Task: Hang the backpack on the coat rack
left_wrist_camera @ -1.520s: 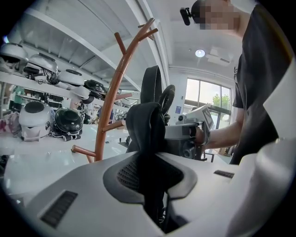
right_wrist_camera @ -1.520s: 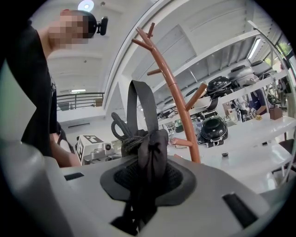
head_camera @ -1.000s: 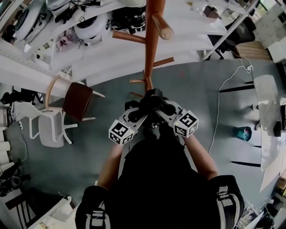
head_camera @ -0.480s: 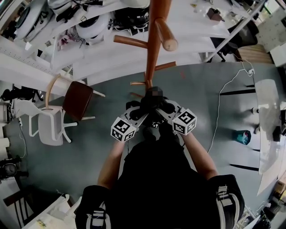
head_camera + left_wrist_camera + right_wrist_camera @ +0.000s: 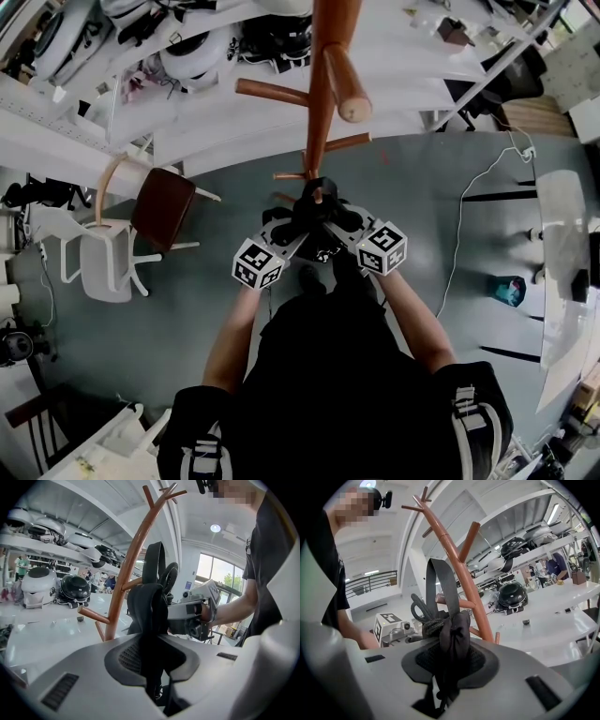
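Grey workshop floor (image 5: 187, 328); white shelving (image 5: 103, 131) stocked with rounded helmets (image 5: 192, 56) is ranged behind.

- Tall reddish-brown wooden coat rack (image 5: 319, 112), with angled pegs, is stood on the floor directly ahead of the person.
- Black fabric backpack (image 5: 314, 208) is held up by its top between both grippers, just in front of the rack's trunk near the lower pegs. A webbing loop (image 5: 440, 585) is raised upright beside the trunk; whether it is over a peg cannot be told.
- Left gripper (image 5: 292, 223): jaws are drawn narrow and clamped on a black strap of the backpack.
- Right gripper (image 5: 339, 223): jaws are likewise pinched on bunched black strap fabric.
- Brown-seated wooden chair (image 5: 161, 211) and white chair (image 5: 105, 267) are set well apart to the left.
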A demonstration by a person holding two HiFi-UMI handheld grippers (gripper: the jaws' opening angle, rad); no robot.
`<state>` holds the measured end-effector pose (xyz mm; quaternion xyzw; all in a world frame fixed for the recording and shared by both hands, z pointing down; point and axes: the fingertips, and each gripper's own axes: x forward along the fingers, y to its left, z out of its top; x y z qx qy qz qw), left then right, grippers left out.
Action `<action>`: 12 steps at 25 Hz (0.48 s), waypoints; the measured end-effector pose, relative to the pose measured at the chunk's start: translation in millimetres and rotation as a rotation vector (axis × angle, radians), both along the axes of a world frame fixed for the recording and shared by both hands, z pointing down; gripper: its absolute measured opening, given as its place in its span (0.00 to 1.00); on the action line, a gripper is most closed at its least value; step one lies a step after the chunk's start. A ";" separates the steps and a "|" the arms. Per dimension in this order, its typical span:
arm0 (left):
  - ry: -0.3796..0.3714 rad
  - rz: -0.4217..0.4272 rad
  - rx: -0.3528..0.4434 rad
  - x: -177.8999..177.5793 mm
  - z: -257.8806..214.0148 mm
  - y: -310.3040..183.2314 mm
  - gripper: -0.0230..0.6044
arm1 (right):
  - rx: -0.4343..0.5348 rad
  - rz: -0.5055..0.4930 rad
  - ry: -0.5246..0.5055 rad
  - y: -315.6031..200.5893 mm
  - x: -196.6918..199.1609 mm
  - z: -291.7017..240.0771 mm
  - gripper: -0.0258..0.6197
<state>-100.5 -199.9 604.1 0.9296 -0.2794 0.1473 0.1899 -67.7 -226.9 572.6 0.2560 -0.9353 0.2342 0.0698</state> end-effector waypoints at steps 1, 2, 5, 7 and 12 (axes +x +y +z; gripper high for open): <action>-0.002 -0.001 -0.003 0.3 2.0 -1.5 0.16 | -0.003 0.000 0.001 -1.6 0.2 1.8 0.19; -0.003 -0.002 -0.006 0.3 4.0 -3.1 0.16 | -0.006 -0.001 0.002 -3.3 0.2 3.6 0.19; -0.007 -0.006 -0.016 -1.2 10.0 -9.9 0.16 | -0.012 -0.003 0.009 -10.1 -1.5 9.5 0.19; -0.010 -0.009 -0.023 -2.3 13.2 -14.8 0.16 | -0.013 -0.002 0.014 -15.1 -2.6 12.7 0.19; -0.015 -0.012 -0.043 -3.0 21.3 -21.8 0.16 | -0.026 0.005 0.023 -22.3 -3.6 20.9 0.19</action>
